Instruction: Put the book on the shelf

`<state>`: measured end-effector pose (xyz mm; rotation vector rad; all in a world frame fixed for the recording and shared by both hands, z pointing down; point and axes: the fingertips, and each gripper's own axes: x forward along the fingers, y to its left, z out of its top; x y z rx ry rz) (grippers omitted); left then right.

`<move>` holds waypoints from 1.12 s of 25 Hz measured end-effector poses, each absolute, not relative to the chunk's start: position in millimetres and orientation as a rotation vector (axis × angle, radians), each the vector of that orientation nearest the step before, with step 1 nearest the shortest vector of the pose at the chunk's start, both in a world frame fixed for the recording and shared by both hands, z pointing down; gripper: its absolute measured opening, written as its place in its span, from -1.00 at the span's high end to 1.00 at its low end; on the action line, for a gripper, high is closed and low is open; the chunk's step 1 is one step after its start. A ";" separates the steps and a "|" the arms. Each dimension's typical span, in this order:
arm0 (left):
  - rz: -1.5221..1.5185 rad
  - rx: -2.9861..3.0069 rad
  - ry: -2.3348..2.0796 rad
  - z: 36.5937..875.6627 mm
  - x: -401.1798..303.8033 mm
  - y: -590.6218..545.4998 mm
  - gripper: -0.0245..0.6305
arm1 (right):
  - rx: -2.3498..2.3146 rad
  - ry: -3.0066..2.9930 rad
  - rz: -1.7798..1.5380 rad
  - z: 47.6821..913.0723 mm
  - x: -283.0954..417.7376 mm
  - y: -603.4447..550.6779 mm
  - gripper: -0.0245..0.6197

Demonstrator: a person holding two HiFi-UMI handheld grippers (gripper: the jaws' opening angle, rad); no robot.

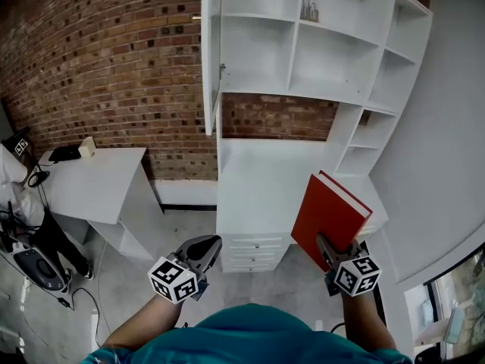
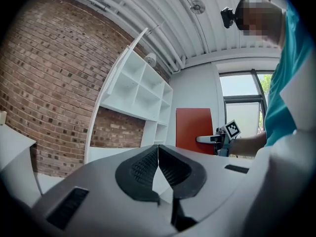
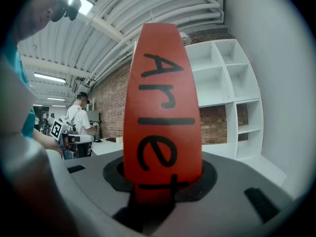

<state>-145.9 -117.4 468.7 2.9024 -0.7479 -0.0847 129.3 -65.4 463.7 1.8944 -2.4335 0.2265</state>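
The right gripper (image 1: pixel 330 255) clamps the red book (image 1: pixel 331 212) upright at its spine. The white shelf (image 1: pixel 299 91) stands farther ahead and higher, nearer this hand than the closed, empty left gripper (image 1: pixel 203 252).

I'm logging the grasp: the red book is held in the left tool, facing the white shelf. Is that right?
No: the book is held in the right tool, as the right gripper view shows; the left tool is shut and empty. It does face the shelf.
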 end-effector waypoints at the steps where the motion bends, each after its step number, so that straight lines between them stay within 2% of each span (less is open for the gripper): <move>1: -0.082 2.905 -0.741 469.3 -146.9 -126.7 0.88 | 1.904 -2.427 0.229 465.0 129.3 -73.3 0.40; 13: -0.062 2.861 -0.745 462.2 -135.7 -203.1 0.88 | 1.887 -2.416 0.274 456.0 143.3 -151.4 0.40; 28: -0.137 2.809 -1.022 437.9 -35.6 -319.9 0.88 | 1.685 -2.572 0.254 441.6 248.4 -310.5 0.40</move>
